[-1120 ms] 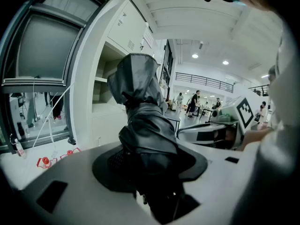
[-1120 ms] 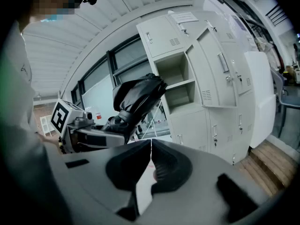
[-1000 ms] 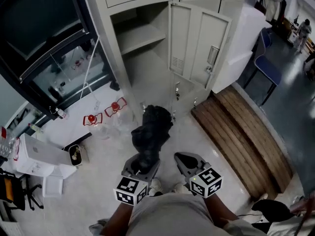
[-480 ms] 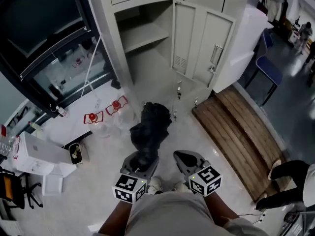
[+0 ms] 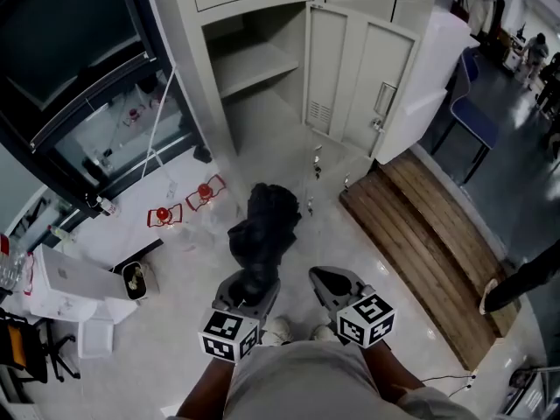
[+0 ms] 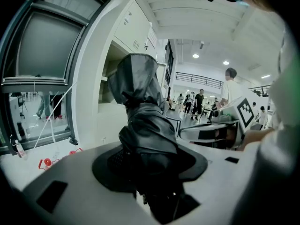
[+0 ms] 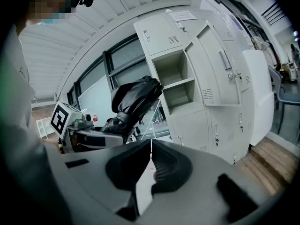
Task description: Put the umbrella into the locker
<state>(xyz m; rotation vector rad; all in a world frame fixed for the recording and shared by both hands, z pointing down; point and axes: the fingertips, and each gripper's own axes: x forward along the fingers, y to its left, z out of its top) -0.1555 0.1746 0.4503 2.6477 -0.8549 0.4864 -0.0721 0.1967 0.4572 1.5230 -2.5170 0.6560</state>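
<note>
Before locker [image 5: 189, 68], umbrella [image 5: 262, 230] being clamped in left gripper [image 5: 248, 294]; right gripper [image 5: 327, 284] being held closed, empty. Risk: loose folds being snagged on door [image 5: 359, 81].

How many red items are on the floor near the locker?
2. One red item lies left of the umbrella; the other red item sits beside it, nearer the open locker. More could be hidden behind the umbrella.

Wooden boards [image 5: 433, 234] on floor at right; blue chair [image 5: 477, 122] beyond; white box [image 5: 70, 278] far left
</note>
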